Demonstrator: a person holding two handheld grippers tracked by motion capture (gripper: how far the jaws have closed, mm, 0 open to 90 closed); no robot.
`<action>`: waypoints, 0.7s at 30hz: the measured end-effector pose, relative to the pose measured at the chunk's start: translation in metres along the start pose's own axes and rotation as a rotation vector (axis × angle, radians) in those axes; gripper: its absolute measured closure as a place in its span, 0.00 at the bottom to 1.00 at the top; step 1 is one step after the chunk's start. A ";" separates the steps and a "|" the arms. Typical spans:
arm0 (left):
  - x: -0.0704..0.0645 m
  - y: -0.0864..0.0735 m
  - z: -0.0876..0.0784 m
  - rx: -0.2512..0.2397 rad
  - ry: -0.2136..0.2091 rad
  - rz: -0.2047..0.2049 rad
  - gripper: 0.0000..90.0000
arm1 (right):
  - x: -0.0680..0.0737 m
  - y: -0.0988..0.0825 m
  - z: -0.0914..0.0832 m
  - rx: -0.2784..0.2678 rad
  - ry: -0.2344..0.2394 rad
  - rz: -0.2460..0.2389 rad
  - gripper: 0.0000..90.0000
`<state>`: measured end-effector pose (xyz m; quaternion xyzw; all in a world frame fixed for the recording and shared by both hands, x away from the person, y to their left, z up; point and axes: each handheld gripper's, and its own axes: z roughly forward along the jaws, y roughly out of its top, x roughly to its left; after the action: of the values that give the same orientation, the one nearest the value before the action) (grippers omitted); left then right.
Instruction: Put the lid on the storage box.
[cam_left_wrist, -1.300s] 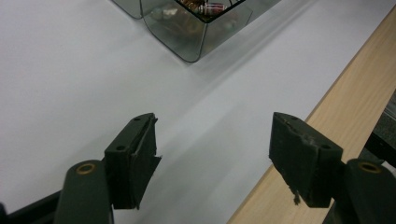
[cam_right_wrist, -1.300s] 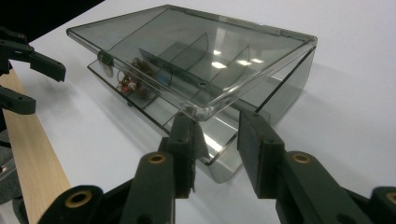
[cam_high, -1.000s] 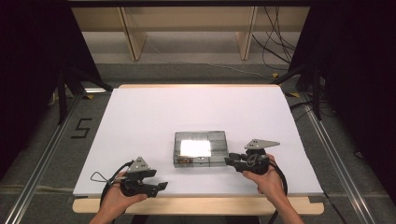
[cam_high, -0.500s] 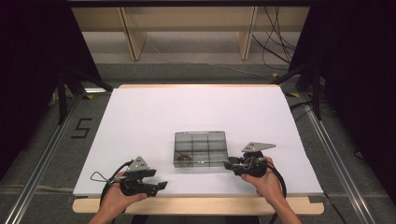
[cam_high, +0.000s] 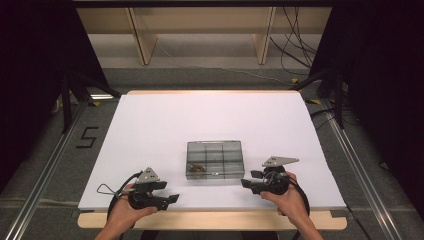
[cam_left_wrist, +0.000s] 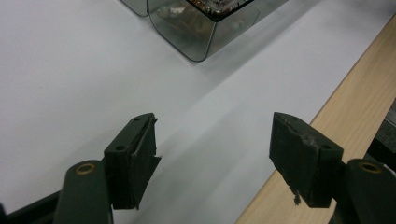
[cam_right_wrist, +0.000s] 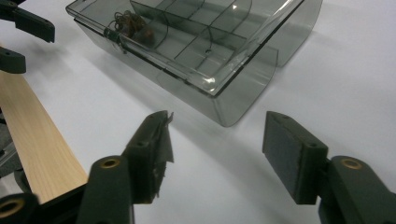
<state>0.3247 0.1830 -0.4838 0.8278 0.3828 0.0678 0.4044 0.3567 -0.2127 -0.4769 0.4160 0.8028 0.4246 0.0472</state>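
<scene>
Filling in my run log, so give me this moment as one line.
left gripper: open, empty | right gripper: open, empty | compartment box: lid closed, on table, between grippers | brown tangle: inside box

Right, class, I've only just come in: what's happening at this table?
A person holds a two-jaw gripper in each hand near the table's front edge. Both the left gripper and the right gripper are open and empty. Between them sits a smoky clear compartment box, lid closed, with a small brown tangled item in one compartment. Neither gripper touches it.
</scene>
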 end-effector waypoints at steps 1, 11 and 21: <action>0.000 0.000 0.000 0.004 0.004 0.001 0.35 | -0.001 0.000 -0.001 0.008 0.002 -0.023 0.45; -0.001 0.000 0.000 -0.006 0.005 0.000 0.35 | 0.008 -0.014 -0.012 0.010 0.007 -0.022 0.42; -0.001 0.001 -0.002 -0.011 0.010 0.016 0.35 | 0.007 -0.029 -0.028 -0.019 -0.004 0.005 0.40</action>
<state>0.3237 0.1831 -0.4818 0.8282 0.3779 0.0773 0.4066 0.3223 -0.2344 -0.4783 0.4186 0.7975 0.4313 0.0518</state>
